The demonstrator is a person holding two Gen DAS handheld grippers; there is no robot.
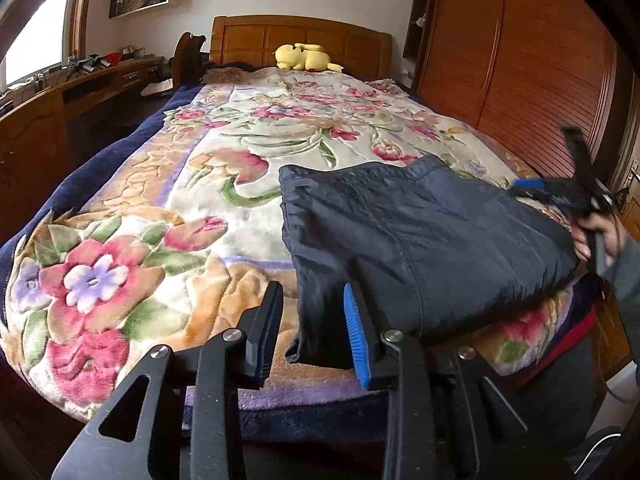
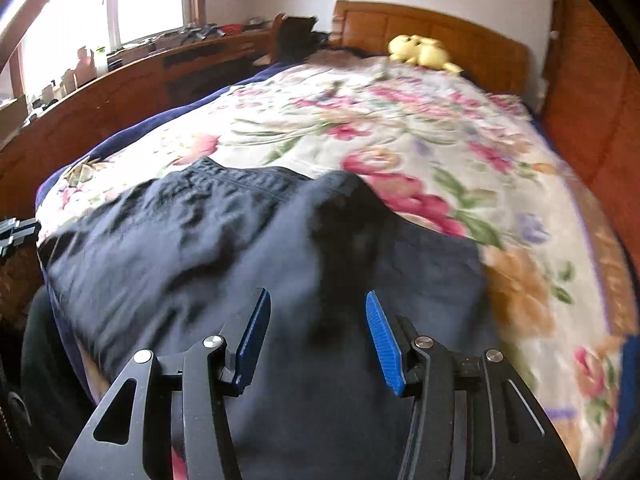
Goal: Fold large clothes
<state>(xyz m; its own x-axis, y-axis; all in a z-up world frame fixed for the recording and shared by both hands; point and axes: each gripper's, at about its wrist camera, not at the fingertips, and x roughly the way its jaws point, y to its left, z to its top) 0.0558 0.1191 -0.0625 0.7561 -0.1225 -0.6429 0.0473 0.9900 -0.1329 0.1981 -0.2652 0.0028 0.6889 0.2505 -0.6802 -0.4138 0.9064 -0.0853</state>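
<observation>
Left gripper point(image 1: 310, 312) fingers apart astride the folded dark garment point(image 1: 420, 232) corner; right gripper point(image 2: 316, 320) fingers apart, empty.

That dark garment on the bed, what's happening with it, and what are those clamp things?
A person is folding a dark navy garment on a bed with a floral blanket, using a hand-held gripper in each hand. The garment lies folded into a compact pile near the foot of the bed. The left gripper is open with a corner of the cloth between its fingers, not pinched. The right gripper is open above the fabric, holding nothing.
</observation>
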